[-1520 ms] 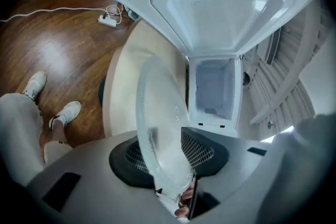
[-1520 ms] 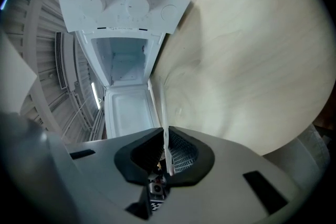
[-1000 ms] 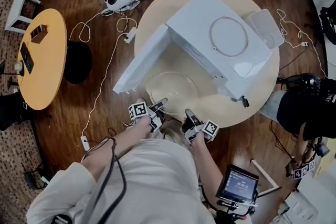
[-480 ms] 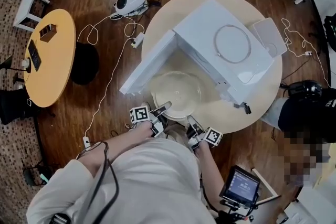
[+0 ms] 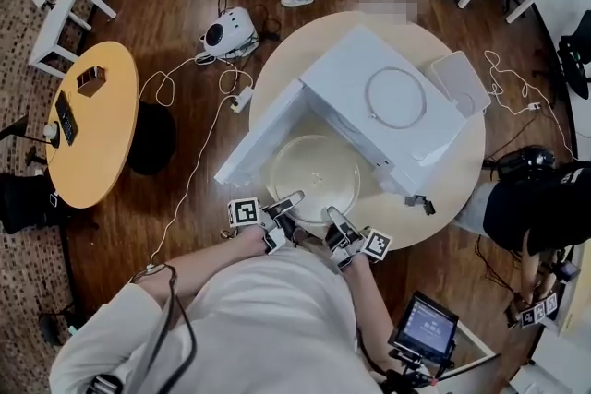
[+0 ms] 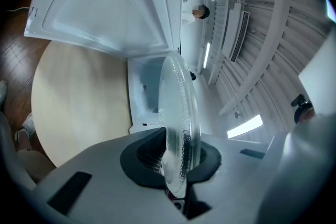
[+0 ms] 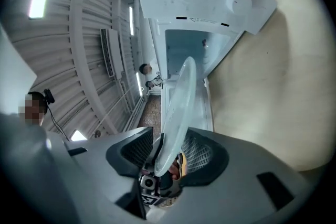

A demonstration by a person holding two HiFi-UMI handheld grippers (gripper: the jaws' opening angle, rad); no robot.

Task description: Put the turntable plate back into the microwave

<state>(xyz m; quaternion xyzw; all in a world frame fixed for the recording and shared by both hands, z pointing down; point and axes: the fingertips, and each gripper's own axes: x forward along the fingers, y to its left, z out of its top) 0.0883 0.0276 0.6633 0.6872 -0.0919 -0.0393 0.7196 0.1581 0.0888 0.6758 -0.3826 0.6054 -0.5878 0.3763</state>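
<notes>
Glass plate [image 5: 312, 175] hangs outside the open microwave [image 5: 369, 97], over the table's [image 5: 448, 175] near edge. Left gripper [image 5: 292, 197] pinches its rim tight; right gripper's [image 5: 333, 216] jaws have just been opening, rim loose between them.

Your head camera looks steeply down on the table [image 5: 277, 74] and microwave [image 5: 337, 78]. Both gripper cameras look level, close along their jaws, sharing the plate [image 6: 181, 107] and open microwave.

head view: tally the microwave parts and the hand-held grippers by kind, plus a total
microwave: 1
glass turntable plate: 1
roller ring, on the microwave's top: 1
hand-held grippers: 2 (left hand-held gripper shut on the plate's rim; right hand-held gripper has just been opening its jaws, rim between them)
total: 5
</notes>
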